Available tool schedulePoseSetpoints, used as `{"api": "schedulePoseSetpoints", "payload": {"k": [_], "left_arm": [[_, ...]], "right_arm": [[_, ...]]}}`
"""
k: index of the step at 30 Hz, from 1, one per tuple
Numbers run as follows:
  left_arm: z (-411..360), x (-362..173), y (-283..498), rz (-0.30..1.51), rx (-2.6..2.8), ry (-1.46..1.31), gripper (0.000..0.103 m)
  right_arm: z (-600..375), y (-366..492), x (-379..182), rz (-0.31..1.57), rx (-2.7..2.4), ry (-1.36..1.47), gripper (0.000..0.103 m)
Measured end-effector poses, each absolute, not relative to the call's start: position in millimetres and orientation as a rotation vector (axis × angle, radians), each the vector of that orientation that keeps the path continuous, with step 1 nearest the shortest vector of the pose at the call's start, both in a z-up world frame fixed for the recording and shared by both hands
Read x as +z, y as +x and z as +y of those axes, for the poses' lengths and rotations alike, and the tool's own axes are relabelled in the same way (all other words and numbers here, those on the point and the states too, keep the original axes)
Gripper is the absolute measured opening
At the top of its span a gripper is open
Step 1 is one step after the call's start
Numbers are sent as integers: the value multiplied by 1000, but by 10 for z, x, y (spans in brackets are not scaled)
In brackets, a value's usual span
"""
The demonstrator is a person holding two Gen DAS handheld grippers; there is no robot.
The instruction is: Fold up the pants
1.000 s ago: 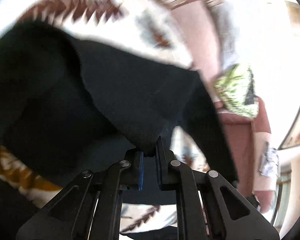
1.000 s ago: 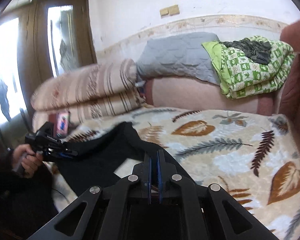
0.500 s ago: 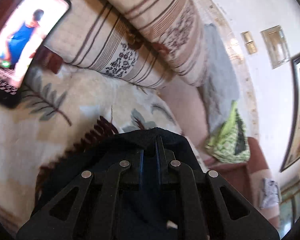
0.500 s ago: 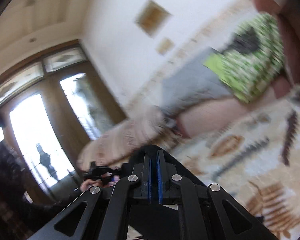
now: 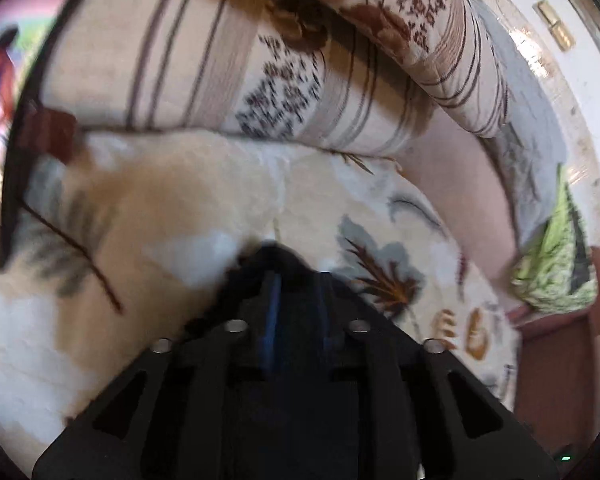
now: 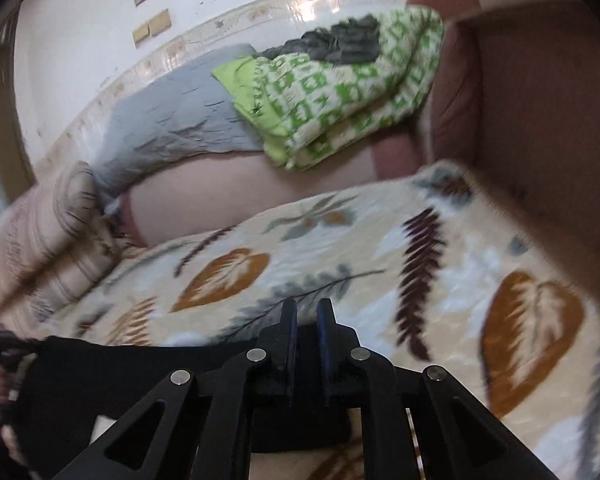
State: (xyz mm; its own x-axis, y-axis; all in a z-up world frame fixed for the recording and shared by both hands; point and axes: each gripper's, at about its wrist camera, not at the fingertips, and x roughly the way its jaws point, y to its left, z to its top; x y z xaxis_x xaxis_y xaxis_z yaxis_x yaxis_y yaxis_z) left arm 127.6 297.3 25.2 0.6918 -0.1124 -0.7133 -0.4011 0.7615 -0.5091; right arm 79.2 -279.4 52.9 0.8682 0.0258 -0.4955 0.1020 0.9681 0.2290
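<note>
The left gripper's (image 5: 296, 280) jaws have just been opening and stand apart, with black pants (image 5: 276, 258) cloth bunched between and just beyond the tips; the blur hides whether the pads touch it. The right gripper's (image 6: 306, 310) jaws have also just been opening, a narrow gap between them, the tips bare above the cloth. In the right view the pants (image 6: 100, 380) lie flat across the lower left of the frame on the leaf-print blanket (image 6: 380, 248). A striped pillow (image 5: 220, 60) fills the top of the left view, a phone (image 5: 4, 120) at far left. A green quilt (image 6: 332, 96) sits upper centre in the right view.
</note>
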Motion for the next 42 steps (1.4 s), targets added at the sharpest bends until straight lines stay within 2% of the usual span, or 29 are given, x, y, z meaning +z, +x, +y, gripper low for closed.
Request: {"api": "schedulePoseSetpoints", "payload": {"k": [1,7,10,12,14,17,22,23,24,26,32,34,39,42], "left_arm": [[2986,257,1260,804,190,-698,34],[2879,324,1154,815,211,-622,36],[2558,393,1229,841,135,-466,36],[2250,379,1274,881,72,-301,45],[1946,232,1326,964,57,-133,46],[1798,-50,1416,1085,77,-40,47],[1887,-37,1403,1062,78,-95,51],[1907,-35,1403,1059,77,-97,52],[1899,-34,1400,1056,75,-91,55],[1859,-46,1379,1041,76,-58,60],[1774,-48,1378,1020,89,-35,65],[1782,-54,1384,1021,86,-41,66],[1771,-61,1388,1022,88,-39,68],[1779,-62,1387,1021,85,-46,68]], "right_arm": [[-2786,791,549,515,-60,234,9],[-2730,755,509,511,162,287,9],[-2662,920,261,679,128,258,9],[-2782,1038,-50,866,9,267,10],[-2919,1053,-229,941,-18,334,10],[-2959,975,-109,896,-49,287,11],[-2611,710,297,725,49,97,13],[-2519,662,343,698,87,68,18],[-2404,629,372,679,117,30,31],[-2289,690,337,689,127,-14,45],[-2328,1025,-228,973,19,27,48],[-2379,977,-190,945,29,62,56],[-2281,943,-262,950,62,29,83],[-2167,951,-288,962,47,-32,87]]}}
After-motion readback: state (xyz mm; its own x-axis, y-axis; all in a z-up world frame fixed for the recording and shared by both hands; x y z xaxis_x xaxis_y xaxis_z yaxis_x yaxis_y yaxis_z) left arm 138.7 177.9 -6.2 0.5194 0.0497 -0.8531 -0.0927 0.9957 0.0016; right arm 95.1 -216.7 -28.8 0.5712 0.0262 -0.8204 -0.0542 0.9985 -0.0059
